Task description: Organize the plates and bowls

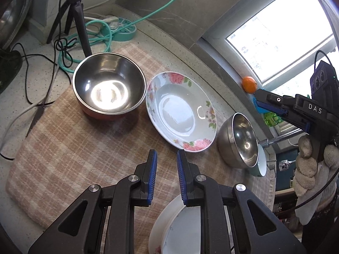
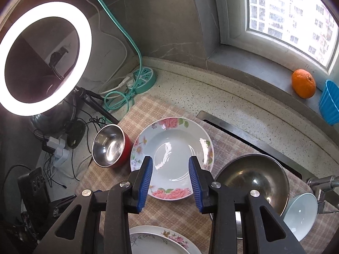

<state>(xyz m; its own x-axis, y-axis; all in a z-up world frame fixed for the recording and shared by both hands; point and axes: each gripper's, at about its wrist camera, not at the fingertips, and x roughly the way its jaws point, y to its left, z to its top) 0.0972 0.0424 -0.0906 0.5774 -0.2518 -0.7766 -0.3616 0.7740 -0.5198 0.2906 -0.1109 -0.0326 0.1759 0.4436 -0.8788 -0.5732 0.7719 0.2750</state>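
A checked mat [image 1: 63,148] carries a steel bowl with a red outside [image 1: 109,84] [image 2: 109,146], a flowered plate [image 1: 180,112] [image 2: 171,146] and a plain steel bowl [image 1: 239,141] [image 2: 254,182] tilted on a pale green bowl [image 1: 261,163] [image 2: 300,213]. White patterned plates [image 1: 175,228] [image 2: 152,241] lie at the near edge. My left gripper [image 1: 167,154] hovers over the mat short of the flowered plate, jaws a narrow gap apart and empty. My right gripper [image 2: 170,160] hangs open above the flowered plate's near half, touching nothing.
A lit ring light [image 2: 44,57] on a tripod [image 1: 78,21], a teal power strip [image 1: 122,28] and loose cables crowd the back left. An orange [image 2: 303,83] and a blue basket [image 2: 330,101] sit on the window sill. A gloved hand [image 1: 307,165] holds the right gripper.
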